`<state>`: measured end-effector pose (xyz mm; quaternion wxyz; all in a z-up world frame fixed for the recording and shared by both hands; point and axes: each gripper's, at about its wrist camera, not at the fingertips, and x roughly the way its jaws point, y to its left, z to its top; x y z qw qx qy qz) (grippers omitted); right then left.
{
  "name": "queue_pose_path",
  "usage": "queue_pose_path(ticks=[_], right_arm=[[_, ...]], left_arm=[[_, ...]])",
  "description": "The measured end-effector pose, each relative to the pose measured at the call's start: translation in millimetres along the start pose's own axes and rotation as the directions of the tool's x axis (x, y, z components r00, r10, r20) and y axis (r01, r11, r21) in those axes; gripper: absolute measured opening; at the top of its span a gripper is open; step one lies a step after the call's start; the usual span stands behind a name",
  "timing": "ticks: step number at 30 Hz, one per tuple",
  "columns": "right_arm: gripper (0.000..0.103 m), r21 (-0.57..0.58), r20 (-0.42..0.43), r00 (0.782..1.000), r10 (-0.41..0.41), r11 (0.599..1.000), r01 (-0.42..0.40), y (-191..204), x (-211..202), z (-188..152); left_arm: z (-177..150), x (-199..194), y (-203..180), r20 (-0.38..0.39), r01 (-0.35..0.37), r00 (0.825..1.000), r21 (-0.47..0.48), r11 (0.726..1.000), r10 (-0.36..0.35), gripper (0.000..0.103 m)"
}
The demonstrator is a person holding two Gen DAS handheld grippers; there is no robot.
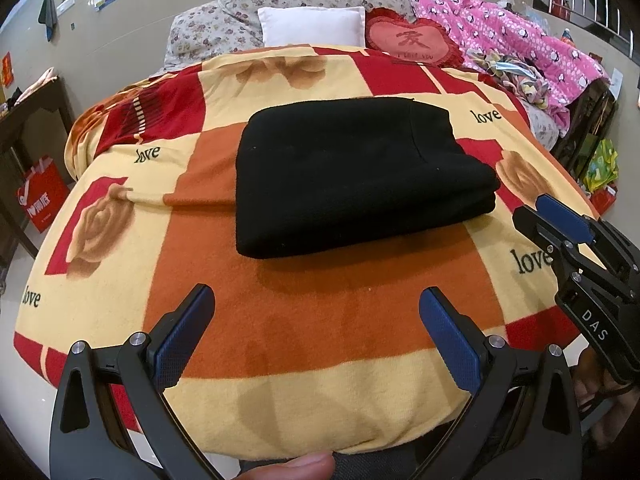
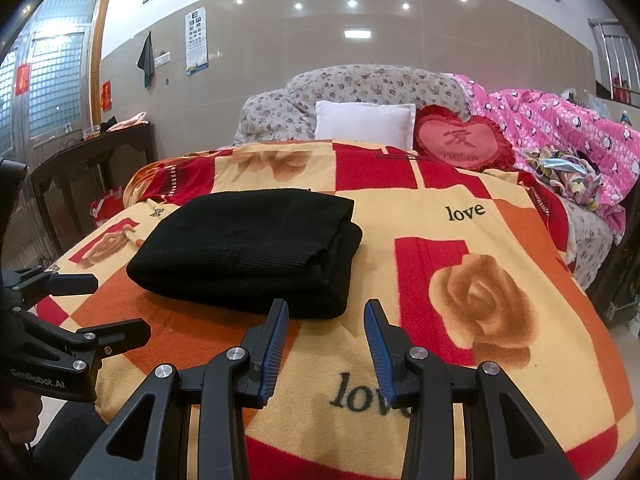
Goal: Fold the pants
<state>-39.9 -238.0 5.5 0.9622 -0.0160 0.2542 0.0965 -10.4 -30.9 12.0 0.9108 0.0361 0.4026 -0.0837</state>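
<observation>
The black pants (image 1: 360,176) lie folded into a thick rectangular bundle on the red, orange and yellow "love" blanket (image 1: 304,332) that covers the bed. Both grippers hover apart from the bundle, near the bed's front edge. My left gripper (image 1: 317,294) is open wide with nothing between its blue pads. In the right wrist view the pants (image 2: 248,244) sit just beyond and left of my right gripper (image 2: 327,304), which is open and holds nothing. The right gripper (image 1: 528,208) shows at the right edge of the left wrist view, the left gripper (image 2: 120,304) at the left edge of the right one.
A white pillow (image 2: 364,124), a red heart cushion (image 2: 464,140) and a floral headrest (image 2: 360,84) stand at the bed's head. A pink quilt (image 2: 560,128) and crumpled cloth lie on the right. A dark wooden table (image 2: 96,160) and a red bag (image 1: 42,196) stand to the left.
</observation>
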Motion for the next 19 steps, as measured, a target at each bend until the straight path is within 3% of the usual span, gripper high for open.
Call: queue_pose_path(ticks=[11, 19], right_arm=[[0.037, -0.001, 0.001, 1.000, -0.001, 1.000, 0.001, 0.8, -0.8, 0.7], [0.038, -0.002, 0.003, 1.000, 0.001, 1.000, -0.001, 1.4, -1.2, 1.1]], left_arm=[[-2.7, 3.1, 0.6, -0.013, 0.012, 1.000, -0.011, 1.000, -0.013, 0.103], [-5.3, -3.3, -2.6, 0.033, -0.012, 0.999, 0.008, 1.000, 0.012, 0.102]])
